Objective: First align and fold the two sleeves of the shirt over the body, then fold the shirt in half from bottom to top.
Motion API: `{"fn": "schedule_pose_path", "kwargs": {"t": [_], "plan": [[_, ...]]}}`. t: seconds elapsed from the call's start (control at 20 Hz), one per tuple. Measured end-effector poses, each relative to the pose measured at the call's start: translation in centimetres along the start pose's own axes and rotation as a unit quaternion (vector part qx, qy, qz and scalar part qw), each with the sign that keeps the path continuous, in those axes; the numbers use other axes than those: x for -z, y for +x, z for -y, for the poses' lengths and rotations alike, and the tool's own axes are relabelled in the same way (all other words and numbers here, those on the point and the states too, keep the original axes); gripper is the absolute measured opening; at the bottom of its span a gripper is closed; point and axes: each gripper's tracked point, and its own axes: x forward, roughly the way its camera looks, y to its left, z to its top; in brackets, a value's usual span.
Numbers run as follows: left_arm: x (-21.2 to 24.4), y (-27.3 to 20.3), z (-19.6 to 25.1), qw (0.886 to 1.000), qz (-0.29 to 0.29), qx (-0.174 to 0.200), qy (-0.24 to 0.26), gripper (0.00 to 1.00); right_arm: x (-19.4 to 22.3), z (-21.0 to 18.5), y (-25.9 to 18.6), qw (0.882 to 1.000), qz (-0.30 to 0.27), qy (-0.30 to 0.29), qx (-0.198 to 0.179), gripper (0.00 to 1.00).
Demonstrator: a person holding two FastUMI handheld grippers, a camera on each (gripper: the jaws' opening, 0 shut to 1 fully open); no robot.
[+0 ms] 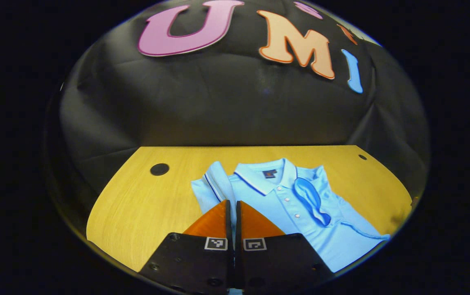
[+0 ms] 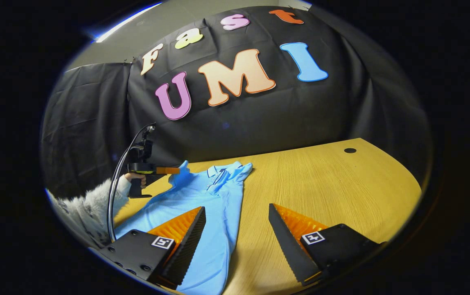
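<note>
A light blue polo shirt (image 1: 276,205) lies front up on the wooden table (image 1: 136,213), collar toward the wall. One sleeve (image 1: 310,200) is folded over the chest. My left gripper (image 1: 233,203) is shut on the other sleeve (image 1: 214,180), with a strip of blue cloth between its fingers. In the right gripper view the left gripper (image 2: 169,170) holds that sleeve (image 2: 184,172) lifted off the table beside the shirt (image 2: 214,196). My right gripper (image 2: 237,207) stands open above the shirt's near edge, holding nothing.
A hand in a fuzzy white sleeve (image 2: 91,205) holds the left gripper, with a cable arching over it. The table (image 2: 333,184) has round dark holes (image 1: 159,169) (image 2: 350,150) near its back corners. Black cloth walls rise behind the table.
</note>
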Motion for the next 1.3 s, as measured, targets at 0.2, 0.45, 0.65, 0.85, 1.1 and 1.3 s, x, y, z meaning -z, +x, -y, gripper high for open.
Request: {"fn": "schedule_pose_path", "kwargs": {"t": [0.2,0.45,0.65,0.85,1.1,1.3], "plan": [[1.2,1.8,3.6,0.999,-0.026,0.013,0.032,0.0,0.3,-0.1,-0.5,1.0,0.0,-0.003,0.001,0.97],[2.0,2.7,6.8,0.998,-0.032,0.026,0.054,0.03,0.7,-0.5,-0.4,1.0,-0.001,-0.007,0.001,0.97],[1.2,-0.1,7.2,0.999,-0.003,0.013,0.047,0.21,1.3,-0.7,0.2,1.0,-0.007,-0.016,0.0,0.97],[0.5,-5.8,6.0,0.997,0.036,-0.024,0.066,0.8,2.6,-1.8,0.6,1.0,-0.018,-0.023,-0.009,0.97],[4.3,-13.5,4.3,0.995,0.02,-0.038,0.088,0.89,4.7,-3.9,0.3,0.998,-0.028,-0.044,-0.02,0.97],[8.4,-19.8,3.2,0.994,-0.001,-0.055,0.099,0.9,7.0,-5.7,-1.7,0.998,-0.028,-0.055,-0.03,0.97]]}}
